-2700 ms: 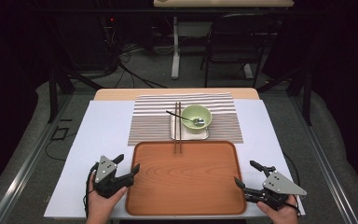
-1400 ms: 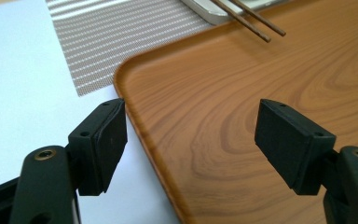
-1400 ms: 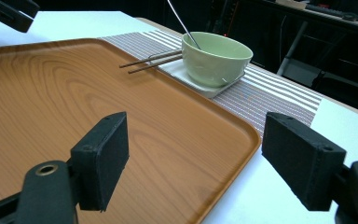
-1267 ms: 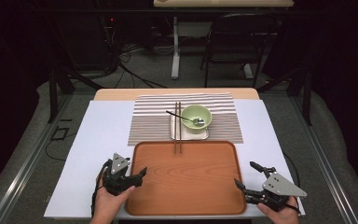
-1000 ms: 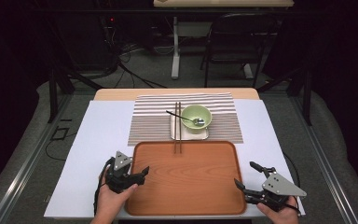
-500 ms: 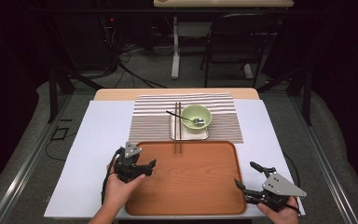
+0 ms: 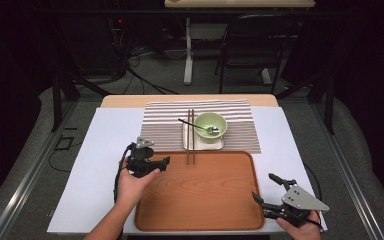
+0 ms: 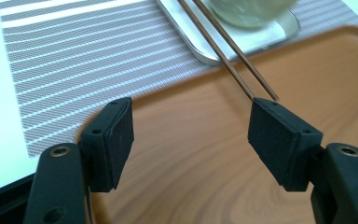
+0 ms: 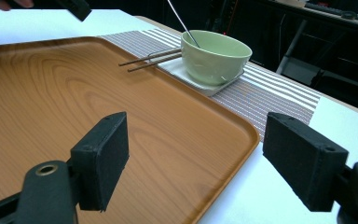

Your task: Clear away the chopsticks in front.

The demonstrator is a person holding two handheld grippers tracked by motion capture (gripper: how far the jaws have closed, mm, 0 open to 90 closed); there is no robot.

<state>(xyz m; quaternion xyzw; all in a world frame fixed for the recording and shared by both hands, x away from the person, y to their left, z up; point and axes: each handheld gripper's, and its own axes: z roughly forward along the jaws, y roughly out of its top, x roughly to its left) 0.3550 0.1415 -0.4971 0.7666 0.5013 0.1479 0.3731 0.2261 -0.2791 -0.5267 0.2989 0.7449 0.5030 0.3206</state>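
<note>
Left tool [image 7: 161,162] moved over tray [image 7: 205,200] toward chopsticks [image 7: 191,137], jaws apart and closing, tips hidden behind its pad [image 8: 279,135]

Chopsticks [image 7: 191,137] — a thin brown pair, side by side

They lie flat and nearly parallel — far ends on the white plate [image 7: 187,141] beside the green bowl [image 7: 210,126], near tips reaching over the edge of the wooden tray [image 7: 200,200].
</note>
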